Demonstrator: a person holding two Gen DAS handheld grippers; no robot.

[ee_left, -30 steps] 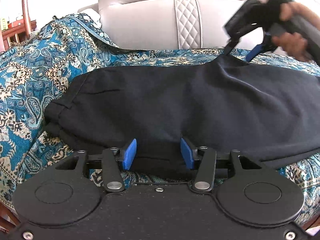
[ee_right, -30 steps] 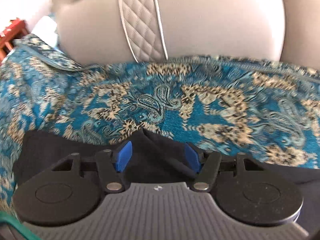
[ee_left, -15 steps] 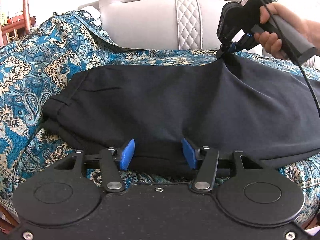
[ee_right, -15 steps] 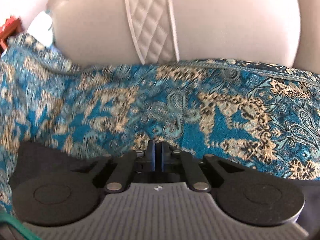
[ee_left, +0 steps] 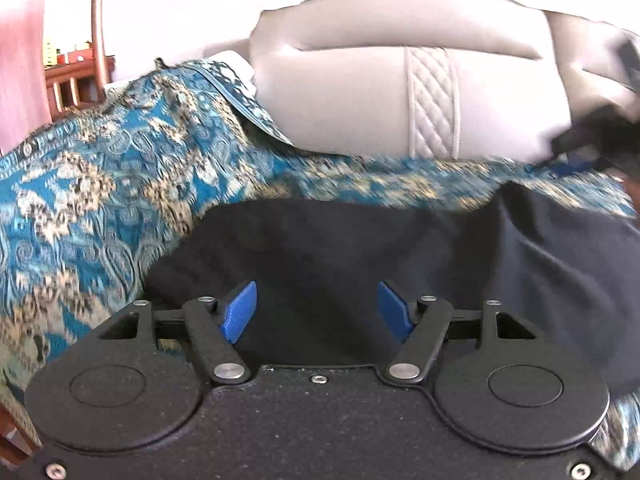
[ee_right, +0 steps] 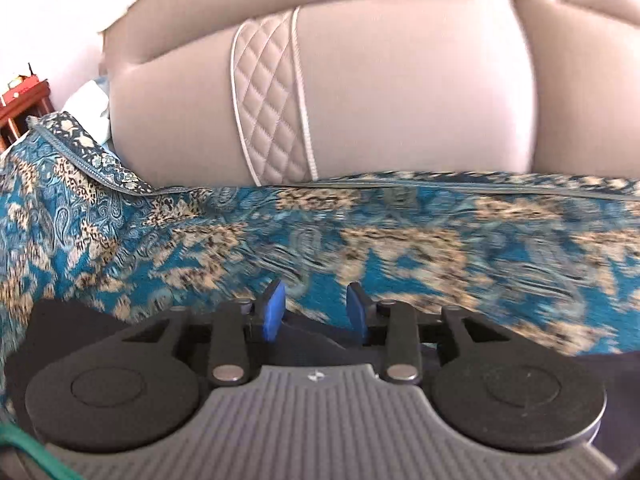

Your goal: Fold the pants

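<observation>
Where the left wrist view looks along its fingers, the left gripper (ee_left: 316,310) stands wide open and empty right over the near edge of the dark pants (ee_left: 360,260), which lie on the paisley cover (ee_left: 88,200) with their long axis running side to side and off the right border; the blurred dark shape at far right cannot be made out. Seen from the right wrist, the right gripper (ee_right: 314,310) is partly open, grasping nothing, with dark cloth (ee_right: 304,344) directly beneath it, mostly hidden by the gripper body.
</observation>
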